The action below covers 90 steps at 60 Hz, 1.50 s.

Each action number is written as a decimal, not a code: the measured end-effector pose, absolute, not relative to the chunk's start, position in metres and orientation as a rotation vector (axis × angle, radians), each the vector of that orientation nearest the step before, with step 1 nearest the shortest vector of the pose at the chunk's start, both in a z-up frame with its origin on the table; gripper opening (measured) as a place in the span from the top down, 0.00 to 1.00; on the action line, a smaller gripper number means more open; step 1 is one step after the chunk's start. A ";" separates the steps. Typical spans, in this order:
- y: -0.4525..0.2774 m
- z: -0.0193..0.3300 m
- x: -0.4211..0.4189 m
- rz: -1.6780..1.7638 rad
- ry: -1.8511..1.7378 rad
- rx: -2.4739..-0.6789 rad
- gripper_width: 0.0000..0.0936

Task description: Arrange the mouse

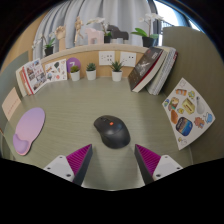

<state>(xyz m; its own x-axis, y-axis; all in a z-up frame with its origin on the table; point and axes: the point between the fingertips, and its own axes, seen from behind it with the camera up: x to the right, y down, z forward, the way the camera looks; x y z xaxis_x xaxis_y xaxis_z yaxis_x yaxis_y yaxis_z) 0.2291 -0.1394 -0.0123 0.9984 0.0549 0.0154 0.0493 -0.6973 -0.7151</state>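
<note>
- The gripper (113, 163) is held above a pale green desk (70, 128), its two fingers spread wide with nothing between them.
- Each finger carries a magenta pad: the left pad (80, 157) and the right pad (148, 158) both face inward and touch nothing.
- A dark grey computer mouse (111, 130) lies on the desk just ahead of the fingers, roughly centred on the gap between them and clear of both pads.
- The mouse sits at a slant, and a small reddish mark shows on its top.
- To the left of the mouse, well apart from it, a lilac mouse pad (28, 127) with a wrist rest lies flat on the desk.
- To the right of the mouse, a white printed sheet (186, 110) covered with small colourful pictures lies flat on the desk.
- Beyond the mouse, along the back of the desk, three small potted plants (92, 70) stand in a row in white pots.
- Right of the plants, a few books (152, 70) lean at an angle against one another.
- At the far left of the desk, more printed cards or magazines (36, 75) stand propped against a wooden shelf (75, 50).
- A white wall socket (108, 58) shows behind the plants.
- Light curtains (95, 12) hang behind the shelf.
</note>
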 end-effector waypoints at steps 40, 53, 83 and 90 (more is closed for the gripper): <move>-0.053 -0.016 0.257 0.025 -0.026 -2.381 0.46; -0.053 -0.017 0.257 0.005 -0.008 -2.413 0.59; -0.009 0.180 0.169 -0.119 0.131 -2.162 0.61; -0.016 0.257 0.091 -0.079 0.107 -2.031 0.61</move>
